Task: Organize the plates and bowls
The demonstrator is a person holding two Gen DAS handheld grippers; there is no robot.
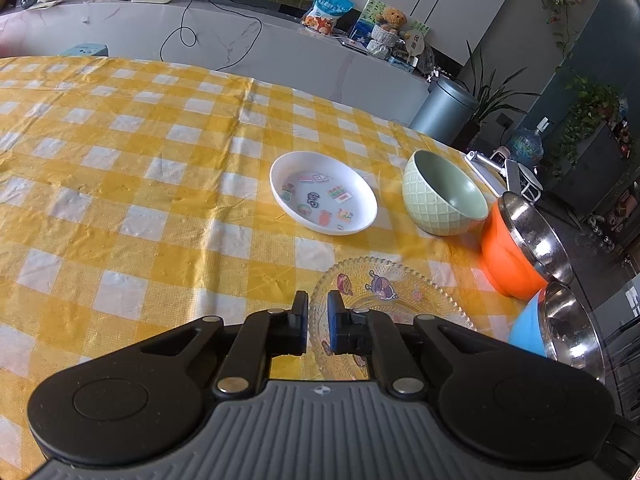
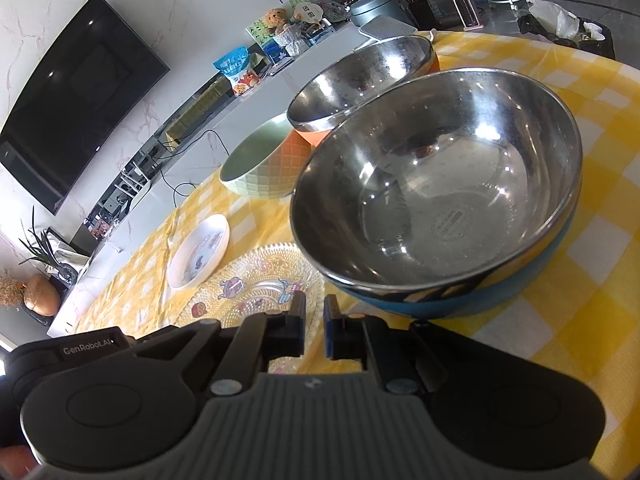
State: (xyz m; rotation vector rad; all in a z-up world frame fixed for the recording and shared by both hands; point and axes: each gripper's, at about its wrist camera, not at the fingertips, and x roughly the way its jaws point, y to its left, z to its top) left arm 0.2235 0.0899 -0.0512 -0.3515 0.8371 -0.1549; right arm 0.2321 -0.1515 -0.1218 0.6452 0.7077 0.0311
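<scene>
A clear glass plate (image 1: 384, 288) with cartoon prints lies flat on the yellow checked cloth. My left gripper (image 1: 317, 308) hovers over its left rim, shut with only a narrow slit and holding nothing. Beyond it sit a white plate (image 1: 324, 192) with stickers, a green bowl (image 1: 444, 196), an orange steel-lined bowl (image 1: 508, 256) and a blue steel-lined bowl (image 1: 524, 328). In the right wrist view my right gripper (image 2: 315, 312) is shut on nothing, just in front of the blue bowl (image 2: 440, 184) and beside the glass plate (image 2: 256, 284).
The bowls stand close to the table's right edge (image 1: 472, 148). A grey bin (image 1: 444, 108) and plants stand past that edge. Bare tablecloth (image 1: 140, 168) spreads to the left. The left gripper's black body (image 2: 80, 350) shows at the lower left of the right wrist view.
</scene>
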